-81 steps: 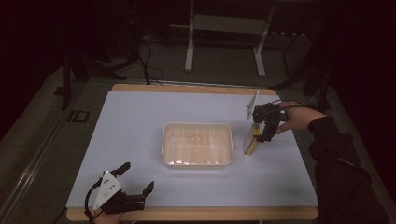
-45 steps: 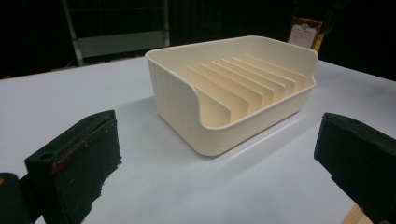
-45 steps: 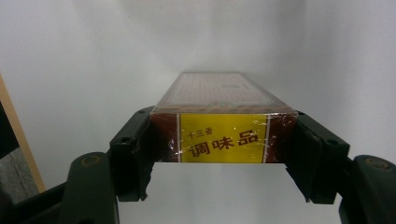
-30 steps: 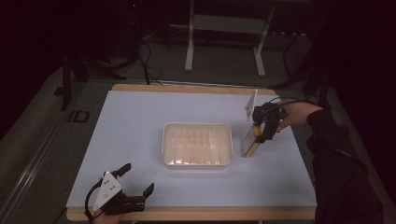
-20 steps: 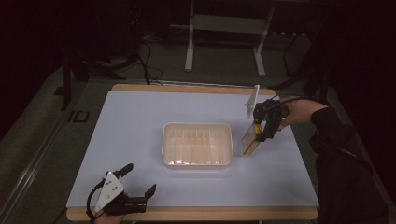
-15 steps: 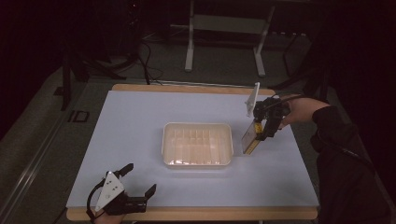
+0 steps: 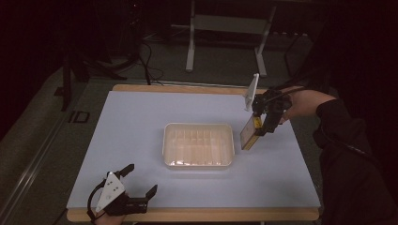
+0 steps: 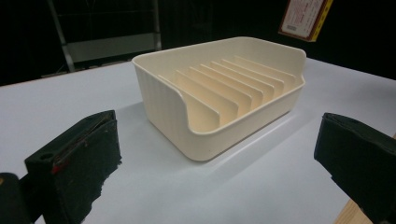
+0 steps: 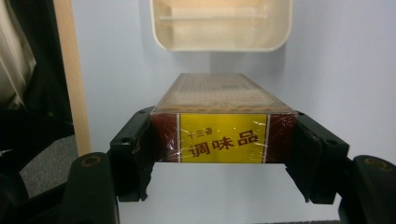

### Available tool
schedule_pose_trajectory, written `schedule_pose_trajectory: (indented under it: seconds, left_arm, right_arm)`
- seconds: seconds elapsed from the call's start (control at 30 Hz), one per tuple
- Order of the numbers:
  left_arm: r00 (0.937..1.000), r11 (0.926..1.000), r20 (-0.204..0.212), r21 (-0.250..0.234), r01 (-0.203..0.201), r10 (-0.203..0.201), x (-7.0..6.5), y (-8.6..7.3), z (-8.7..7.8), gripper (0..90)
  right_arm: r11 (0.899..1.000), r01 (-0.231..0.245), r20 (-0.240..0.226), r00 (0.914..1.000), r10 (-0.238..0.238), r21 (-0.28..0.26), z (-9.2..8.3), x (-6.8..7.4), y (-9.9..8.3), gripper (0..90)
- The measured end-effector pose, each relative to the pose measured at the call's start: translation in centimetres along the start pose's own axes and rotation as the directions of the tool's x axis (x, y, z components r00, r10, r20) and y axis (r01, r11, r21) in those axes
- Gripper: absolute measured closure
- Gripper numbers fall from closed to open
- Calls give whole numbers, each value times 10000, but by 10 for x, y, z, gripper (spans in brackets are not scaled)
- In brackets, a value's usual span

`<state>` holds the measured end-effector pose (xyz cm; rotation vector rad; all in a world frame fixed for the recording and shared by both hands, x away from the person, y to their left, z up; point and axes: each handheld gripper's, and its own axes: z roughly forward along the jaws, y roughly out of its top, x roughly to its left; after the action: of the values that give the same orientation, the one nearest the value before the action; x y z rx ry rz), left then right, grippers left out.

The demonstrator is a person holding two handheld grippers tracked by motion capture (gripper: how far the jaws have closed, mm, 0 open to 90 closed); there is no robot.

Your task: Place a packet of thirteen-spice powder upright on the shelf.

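A cream slotted tray [image 7: 198,144] sits in the middle of the pale blue table [image 7: 141,122]. To its right my right gripper [image 7: 259,129] is shut on a flat box [image 7: 248,132] and holds it off the table, hanging end-down. In the right gripper view the box [image 9: 222,125] has a yellow and dark red end with printed characters, clamped between both pads, with the tray [image 9: 221,24] beyond it. My left gripper [image 7: 140,186] rests at the table's front left, open, nothing between its pads [image 8: 77,163]. From there the tray [image 8: 219,93] and the raised box [image 8: 304,17] show ahead.
The table's wooden edge [image 7: 197,214] runs along the front. Behind the table stand a metal frame [image 7: 225,28] and cables on a dark floor. A person's dark sleeve [image 7: 349,154] comes in along the right side.
My right gripper has lifted the box off the table and carried it slightly toward the tray. The left gripper has stayed in place.
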<state>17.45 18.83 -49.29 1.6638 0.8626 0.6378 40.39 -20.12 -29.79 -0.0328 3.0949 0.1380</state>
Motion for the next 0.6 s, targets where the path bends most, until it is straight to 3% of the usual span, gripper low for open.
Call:
schedule_pose_trajectory:
  seconds: [0.2, 0.4, 0.6]
  left_arm:
    - [10000, 10000, 14, 8, -2, 2, 0, 0, 0, 4]
    - [10000, 10000, 39, 6, -8, 8, 0, 0, 0, 4]
    - [10000, 10000, 59, 7, -6, 6, 0, 0, 1, 4]
  right_arm:
    - [9995, 267, 57, 9996, -266, -173, -6, 2, 11, 319]
    - [9998, 21, -105, 9999, -23, -177, -9, -1, 24, 319]
    - [9990, 298, -11, 9996, -298, -343, -14, 2, 35, 319]
